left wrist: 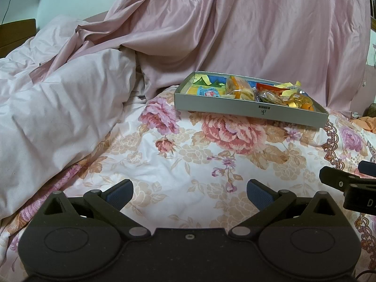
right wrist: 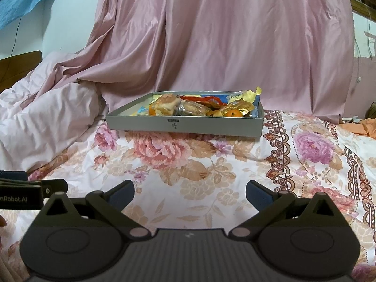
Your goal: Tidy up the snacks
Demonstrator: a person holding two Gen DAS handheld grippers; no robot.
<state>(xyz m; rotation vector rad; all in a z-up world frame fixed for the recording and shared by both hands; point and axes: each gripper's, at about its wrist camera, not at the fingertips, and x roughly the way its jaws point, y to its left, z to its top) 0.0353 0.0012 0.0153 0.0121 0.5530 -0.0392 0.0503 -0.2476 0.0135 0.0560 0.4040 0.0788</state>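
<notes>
A shallow grey box (left wrist: 235, 107) (right wrist: 141, 122) sits on the floral bedspread (left wrist: 178, 164) (right wrist: 199, 164), some way ahead of both grippers. Inside it lie several wrapped snacks (left wrist: 239, 88) (right wrist: 192, 108): clear packets with orange and brown pieces, red and yellow wrappers, a blue-printed one at the left. My left gripper (left wrist: 189, 193) hovers open over the bedspread with nothing between its fingers. My right gripper (right wrist: 189, 193) is open too, empty, facing the box's front wall. Each gripper shows at the edge of the other's view.
A rumpled pale pink duvet (left wrist: 58, 108) (right wrist: 42, 122) is heaped at the left. A pink sheet (left wrist: 235, 23) (right wrist: 223, 35) hangs behind the box. Orange cloth (right wrist: 366, 127) lies at the far right. Bare bedspread stretches between grippers and box.
</notes>
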